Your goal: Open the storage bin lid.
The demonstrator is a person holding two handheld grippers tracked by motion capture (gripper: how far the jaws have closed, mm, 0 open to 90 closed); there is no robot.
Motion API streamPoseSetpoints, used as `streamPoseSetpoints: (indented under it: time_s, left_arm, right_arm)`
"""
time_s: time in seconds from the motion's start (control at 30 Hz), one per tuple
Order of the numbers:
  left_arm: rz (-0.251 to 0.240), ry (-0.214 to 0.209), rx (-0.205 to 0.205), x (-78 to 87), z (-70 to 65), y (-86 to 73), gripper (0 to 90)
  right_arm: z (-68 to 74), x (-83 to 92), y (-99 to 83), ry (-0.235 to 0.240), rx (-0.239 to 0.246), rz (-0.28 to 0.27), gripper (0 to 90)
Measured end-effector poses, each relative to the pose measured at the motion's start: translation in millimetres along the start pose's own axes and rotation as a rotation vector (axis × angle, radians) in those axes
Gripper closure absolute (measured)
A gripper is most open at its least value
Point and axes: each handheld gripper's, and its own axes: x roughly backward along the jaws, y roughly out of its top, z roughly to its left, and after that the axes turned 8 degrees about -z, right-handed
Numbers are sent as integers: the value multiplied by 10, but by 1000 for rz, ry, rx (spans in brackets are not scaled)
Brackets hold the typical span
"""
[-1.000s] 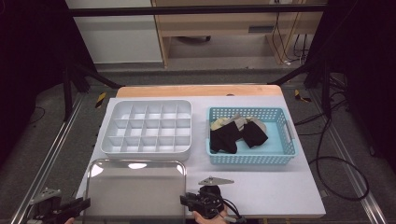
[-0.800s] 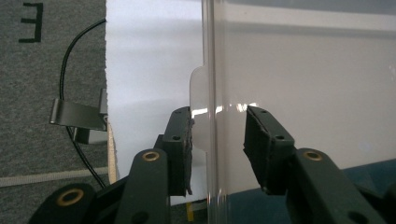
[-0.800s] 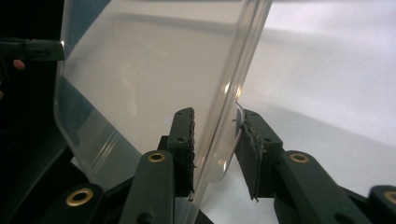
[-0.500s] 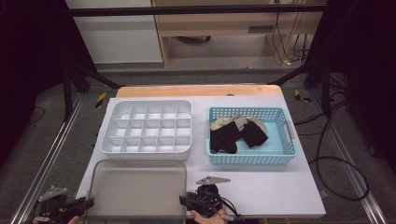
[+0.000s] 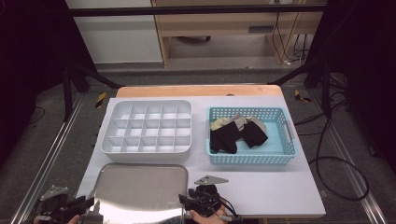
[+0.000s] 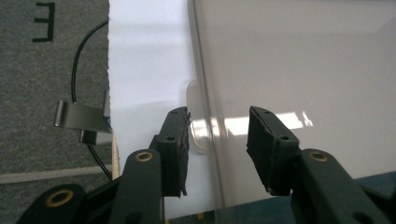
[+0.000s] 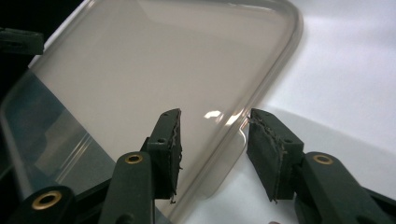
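With both tools' jaws just opened astride its short edges, clear lid (image 5: 140, 189) lying crosswise between left tool (image 6: 218, 144) and right tool (image 7: 214, 145).

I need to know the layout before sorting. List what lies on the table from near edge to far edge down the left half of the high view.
Clear lid → white compartment organizer tray → bare wooden strip of the table.

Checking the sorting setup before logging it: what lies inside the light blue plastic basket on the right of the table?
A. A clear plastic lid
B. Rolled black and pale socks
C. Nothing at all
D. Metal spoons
B: the high view shows black and pale sock bundles lying inside the light blue plastic basket.
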Motion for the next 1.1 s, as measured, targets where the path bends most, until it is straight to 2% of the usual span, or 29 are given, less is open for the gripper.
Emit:
streamPoseSetpoints:
  time_s: [0.23, 0.3, 0.47, 0.5, 0.63, 0.8, 0.93, 1.0, 1.1]
  left_arm:
    - [-76, 3, -37, 71, -123, 105, 521]
    - [-119, 0, -53, 84, -181, 159, 494]
    - [-189, -2, -79, 83, -294, 276, 444]
    - [-202, -2, -81, 79, -313, 299, 437]
    - [-221, -16, -96, 39, -386, 392, 407]
    - [-240, -21, -116, -23, -468, 471, 382]
    - [-255, -31, -120, -50, -498, 519, 360]
    - [-284, -46, -102, -67, -505, 572, 356]
    - [-301, -50, -107, -79, -526, 597, 352]
  right_arm:
    - [-41, 54, 65, 34, 40, -59, 468]
    - [-66, 81, 89, 47, 55, -82, 445]
    - [-130, 146, 158, 51, 84, -128, 406]
    - [-150, 164, 179, 45, 102, -141, 398]
    - [-209, 246, 261, 28, 142, -173, 368]
    - [-278, 316, 338, 28, 152, -186, 332]
    - [-348, 398, 410, 13, 176, -206, 314]
    - [-374, 445, 445, 8, 186, -217, 303]
    - [-408, 494, 478, -1, 188, -225, 294]
